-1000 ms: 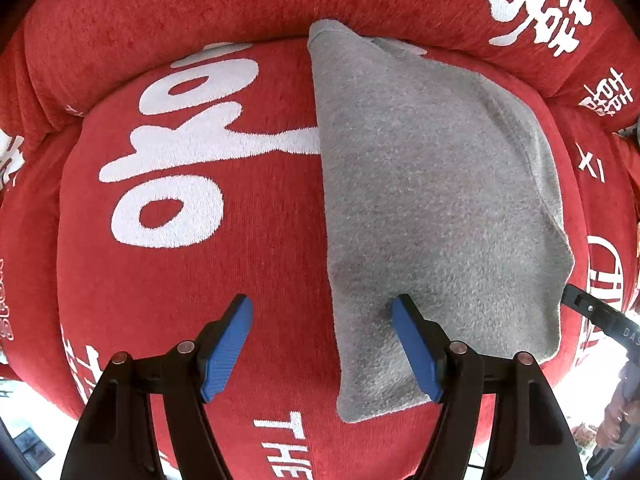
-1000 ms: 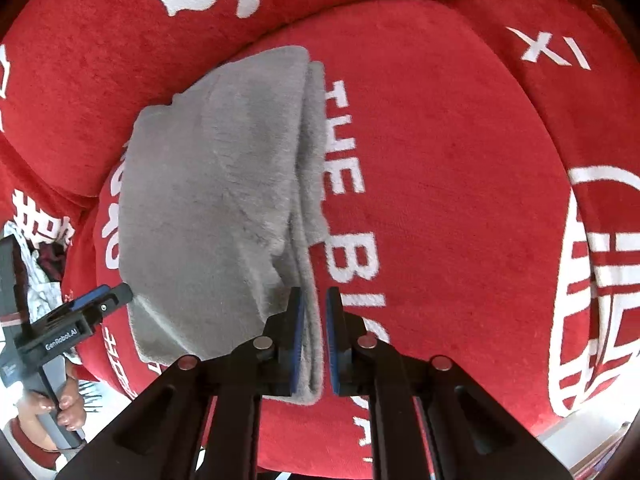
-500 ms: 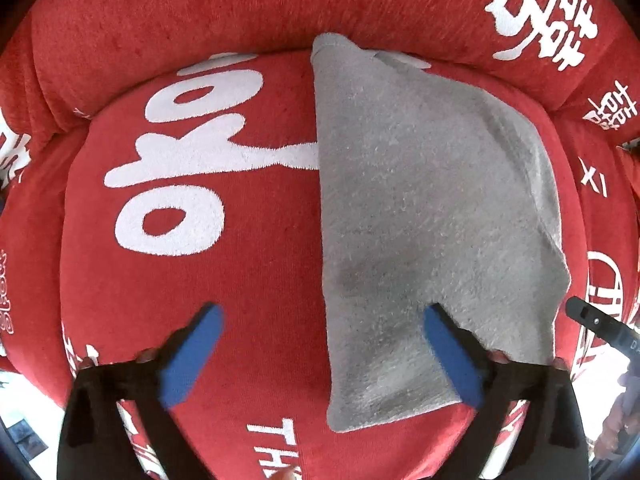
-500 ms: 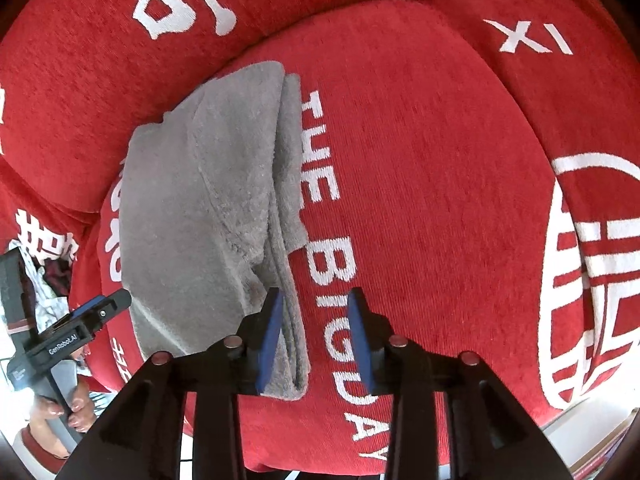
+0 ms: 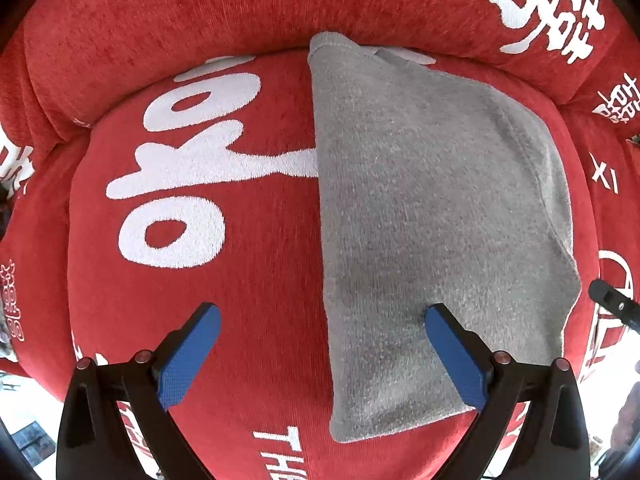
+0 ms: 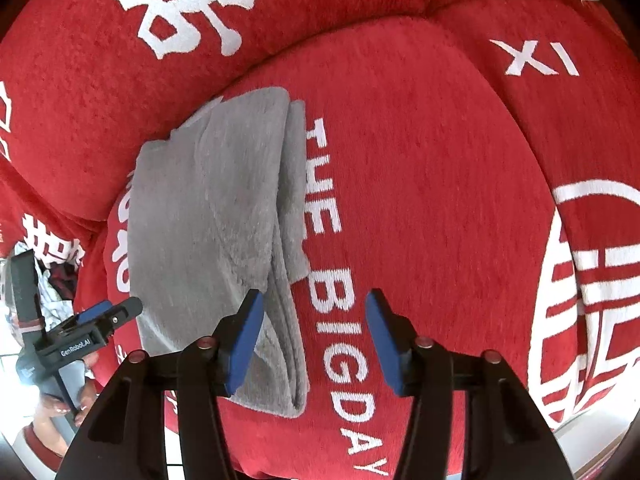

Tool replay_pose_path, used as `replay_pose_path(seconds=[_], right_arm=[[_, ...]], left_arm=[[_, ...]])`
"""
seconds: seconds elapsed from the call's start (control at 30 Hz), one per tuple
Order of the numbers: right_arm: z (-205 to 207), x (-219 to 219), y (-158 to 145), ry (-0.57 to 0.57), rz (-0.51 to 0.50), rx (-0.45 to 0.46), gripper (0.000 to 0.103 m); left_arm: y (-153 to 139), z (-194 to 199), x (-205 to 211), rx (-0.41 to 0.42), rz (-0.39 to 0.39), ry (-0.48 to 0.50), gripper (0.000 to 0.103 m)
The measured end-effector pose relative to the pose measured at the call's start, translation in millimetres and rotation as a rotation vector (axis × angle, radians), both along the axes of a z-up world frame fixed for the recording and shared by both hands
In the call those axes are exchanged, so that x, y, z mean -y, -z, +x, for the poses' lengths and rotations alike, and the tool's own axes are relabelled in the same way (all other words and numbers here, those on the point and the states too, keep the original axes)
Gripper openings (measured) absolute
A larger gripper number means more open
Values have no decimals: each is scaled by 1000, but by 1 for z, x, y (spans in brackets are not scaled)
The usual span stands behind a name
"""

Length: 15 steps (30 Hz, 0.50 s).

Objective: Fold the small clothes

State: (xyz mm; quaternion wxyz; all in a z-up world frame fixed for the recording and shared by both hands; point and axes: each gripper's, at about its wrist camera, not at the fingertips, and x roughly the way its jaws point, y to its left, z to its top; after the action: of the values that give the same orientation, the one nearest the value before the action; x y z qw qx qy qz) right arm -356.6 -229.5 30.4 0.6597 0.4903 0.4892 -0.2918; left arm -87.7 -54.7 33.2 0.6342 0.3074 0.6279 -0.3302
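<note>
- A second ago the right gripper was pinched shut on the near edge of the grey garment; now its blue pads stand well apart and hold nothing, the cloth's layered edge lying just under the left-hand pad.
- The left gripper was already spread a second ago and is spread now, empty, its fingers straddling the garment's straight left edge: one pad over bare red cover, the other over grey cloth.
- The garment lies flat on the red sofa seat, its far end up against the back cushion and its near end close to the seat's front edge.
- From the left wrist view it reads as a tidy long panel with one straight side and one curved seam side. From the right wrist view its right side shows stacked layers, so it looks folded over at least once.
- My guess is that both tools were let go so the fold can settle, with the flat seat giving it support.
- The cloth is a soft, fuzzy grey knit, limp and likely to slump if lifted by one corner.
- The seat cover is a short-piled red fabric with woven white lettering beside the garment.
</note>
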Motion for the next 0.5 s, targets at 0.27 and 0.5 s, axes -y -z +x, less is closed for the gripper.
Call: replay_pose_path(seconds=[0.27,0.5], right_arm=[[9,12,-2,-15,-8,19,57],[24,30,7,5,25,98,57]], left_arm=[[-5,21,2,-69,-75,-69,102],[-2,52,14,-54,-106,-137,102]])
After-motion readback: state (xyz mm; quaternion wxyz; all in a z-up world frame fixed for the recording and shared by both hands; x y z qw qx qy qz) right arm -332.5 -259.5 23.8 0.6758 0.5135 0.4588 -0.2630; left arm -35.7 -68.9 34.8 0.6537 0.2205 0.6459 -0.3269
